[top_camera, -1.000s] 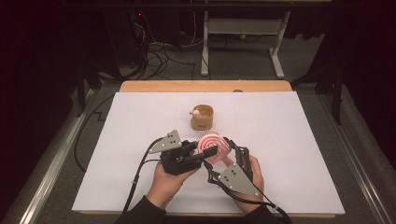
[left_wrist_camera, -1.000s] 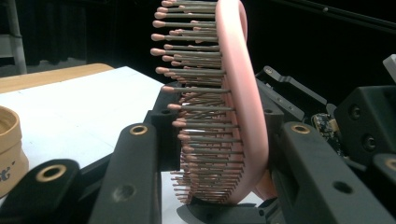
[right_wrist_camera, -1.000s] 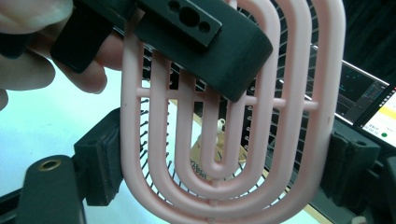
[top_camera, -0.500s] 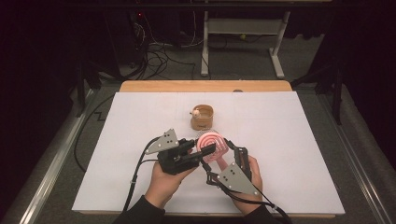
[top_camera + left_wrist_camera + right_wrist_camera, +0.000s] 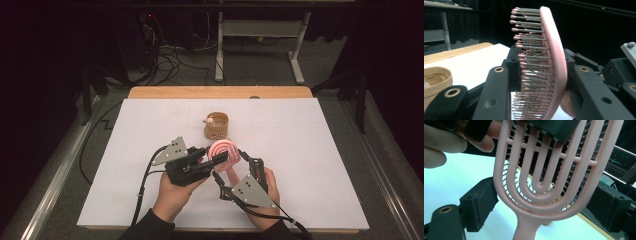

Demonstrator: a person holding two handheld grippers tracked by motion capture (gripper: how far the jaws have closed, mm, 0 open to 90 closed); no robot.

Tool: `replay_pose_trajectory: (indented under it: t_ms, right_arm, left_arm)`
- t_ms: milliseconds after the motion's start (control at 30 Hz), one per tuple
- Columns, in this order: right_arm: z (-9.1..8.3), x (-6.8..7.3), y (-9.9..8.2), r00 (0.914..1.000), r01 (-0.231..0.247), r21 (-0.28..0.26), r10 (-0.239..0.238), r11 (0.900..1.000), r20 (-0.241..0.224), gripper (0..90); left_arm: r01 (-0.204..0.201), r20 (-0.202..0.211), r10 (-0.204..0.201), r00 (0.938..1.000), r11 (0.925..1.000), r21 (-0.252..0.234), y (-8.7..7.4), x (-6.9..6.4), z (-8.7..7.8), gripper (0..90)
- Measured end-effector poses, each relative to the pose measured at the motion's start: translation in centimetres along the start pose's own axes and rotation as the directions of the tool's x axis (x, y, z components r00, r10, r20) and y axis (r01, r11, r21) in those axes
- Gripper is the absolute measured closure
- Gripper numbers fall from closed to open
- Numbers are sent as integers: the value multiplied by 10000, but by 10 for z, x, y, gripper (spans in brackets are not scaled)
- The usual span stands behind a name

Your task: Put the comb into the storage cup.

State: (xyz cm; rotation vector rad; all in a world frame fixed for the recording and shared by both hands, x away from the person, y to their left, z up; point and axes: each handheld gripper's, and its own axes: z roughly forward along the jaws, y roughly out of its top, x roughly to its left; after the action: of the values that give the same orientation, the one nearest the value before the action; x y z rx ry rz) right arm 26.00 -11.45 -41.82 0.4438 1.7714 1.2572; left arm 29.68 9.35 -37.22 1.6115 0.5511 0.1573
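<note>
Okay, your left gripper (image 5: 220,159) is clamped hard on the pink hairbrush (image 5: 223,149). In the left gripper view, one pad sits on the bristle side and the other on the smooth back (image 5: 554,50). You're holding the brush up off the white table sheet (image 5: 310,150), near the middle, just on your side of the small wooden cup (image 5: 216,125).

The long axis runs from the round head, at the far end, back toward you. The handle (image 5: 231,175) points at your right hand. That puts the right gripper (image 5: 235,165) nearer the handle end, and it comes at the brush from below the head. Its jaws are spread, with the lower part of the vented head standing between them in the right gripper view (image 5: 544,203). One pad looks close to the brush rim and the other is apart, so it isn't pinching.

For a handover, my guess is you close the right jaws across the head's flat width and release the left only after that.

Versus a second ago, almost nothing differs. Both hands sit about where they were, the brush head is in the same spot by the cup, and the left grip is unchanged.
</note>
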Motion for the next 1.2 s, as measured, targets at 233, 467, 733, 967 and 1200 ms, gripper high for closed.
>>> replay_pose_trajectory:
  t_ms: [233, 467, 733, 967, 1200]
  right_arm:
    - [2, -1, -1, 9985, -405, 126, 409, 9991, -359, 95]
    - [3, -5, -2, 9954, -796, 357, 814, 9962, -515, 36]
    - [1, -8, -4, 9908, -1150, 442, 1178, 9924, -668, 3]
    - [-3, -16, -8, 9842, -1558, 566, 1598, 9862, -762, 3]
    - [-9, -24, -14, 9825, -1635, 785, 1695, 9834, -770, 3]
  left_arm:
    - [-29, -69, 29, 10000, 10000, 1, 0, 0, 0, 636]
    - [2, -107, -2, 9999, 10000, -27, 1, 2, -2, 637]
    - [9, -241, -12, 9997, 9999, -147, 2, 5, -6, 637]
    - [-82, -524, 71, 9986, 9998, -206, 3, 9, -11, 637]
    - [-78, -732, 57, 9973, 9996, -277, 3, 13, -17, 637]
